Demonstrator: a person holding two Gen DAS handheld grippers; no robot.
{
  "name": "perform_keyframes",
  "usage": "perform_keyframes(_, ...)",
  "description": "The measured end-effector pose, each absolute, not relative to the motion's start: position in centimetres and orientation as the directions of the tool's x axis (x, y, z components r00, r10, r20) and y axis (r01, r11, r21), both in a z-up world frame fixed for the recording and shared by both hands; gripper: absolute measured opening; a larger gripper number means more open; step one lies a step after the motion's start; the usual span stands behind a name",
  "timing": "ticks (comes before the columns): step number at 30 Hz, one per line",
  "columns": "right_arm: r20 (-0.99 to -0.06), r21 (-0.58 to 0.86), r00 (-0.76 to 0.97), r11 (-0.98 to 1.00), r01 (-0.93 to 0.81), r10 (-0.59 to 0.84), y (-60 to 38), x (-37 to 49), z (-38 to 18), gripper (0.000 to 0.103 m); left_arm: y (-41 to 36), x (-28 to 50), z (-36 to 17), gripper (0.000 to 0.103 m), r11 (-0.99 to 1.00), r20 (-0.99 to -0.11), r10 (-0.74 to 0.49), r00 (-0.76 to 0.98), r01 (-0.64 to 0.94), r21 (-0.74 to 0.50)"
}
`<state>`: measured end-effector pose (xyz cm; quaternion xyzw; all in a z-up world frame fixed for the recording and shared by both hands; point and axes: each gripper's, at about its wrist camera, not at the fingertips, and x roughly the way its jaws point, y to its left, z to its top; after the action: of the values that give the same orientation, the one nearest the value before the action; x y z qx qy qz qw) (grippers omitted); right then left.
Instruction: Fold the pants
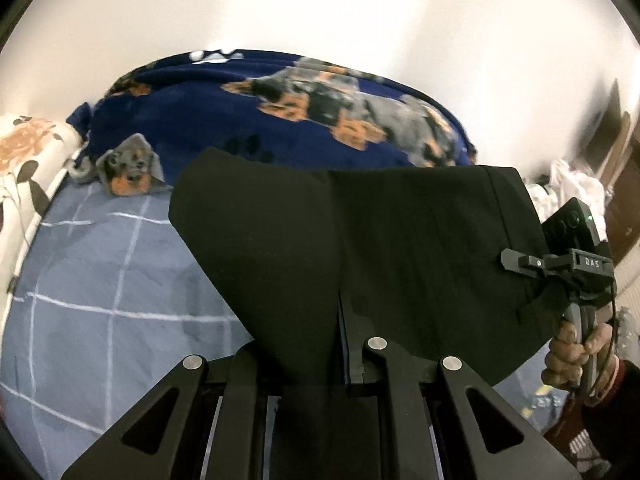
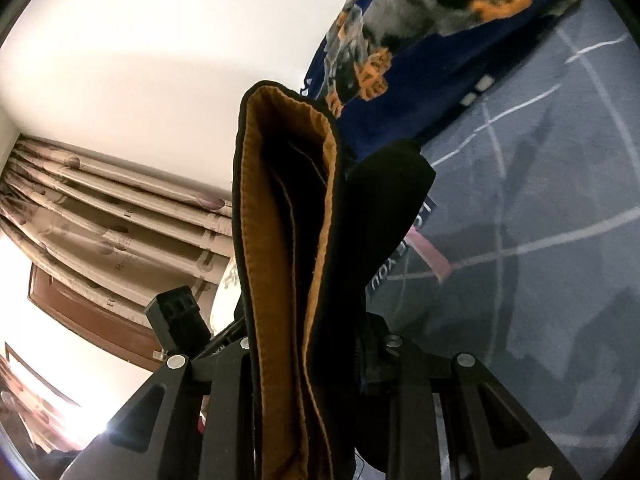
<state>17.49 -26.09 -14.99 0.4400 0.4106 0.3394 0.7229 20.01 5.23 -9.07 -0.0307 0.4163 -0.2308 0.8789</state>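
Note:
The black pants (image 1: 360, 240) hang in the air above the bed, stretched between both grippers. My left gripper (image 1: 320, 360) is shut on one part of the pants, and the cloth covers its fingertips. My right gripper (image 1: 560, 276) shows at the right of the left wrist view, held by a hand and shut on the other end. In the right wrist view the pants' waistband (image 2: 288, 240) with its tan lining stands between the closed fingers of my right gripper (image 2: 316, 360). The left gripper's body (image 2: 176, 320) shows behind it.
A blue checked bedsheet (image 1: 100, 300) lies below. A navy blanket with dog prints (image 1: 300, 112) is bunched at the far side. A floral pillow (image 1: 24, 160) is at the left. Curtains (image 2: 100, 208) and a white wall are behind.

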Motion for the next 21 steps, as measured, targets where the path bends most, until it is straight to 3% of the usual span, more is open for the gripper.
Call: perform_keyframes(21,-0.338,0.905,0.398,0.411,-0.112,0.853,-20.8,28.3,-19.8,0.024,10.2,29.7,-14.7,0.013,0.937,-0.756,-0.334,0.562,0.286,-0.201)
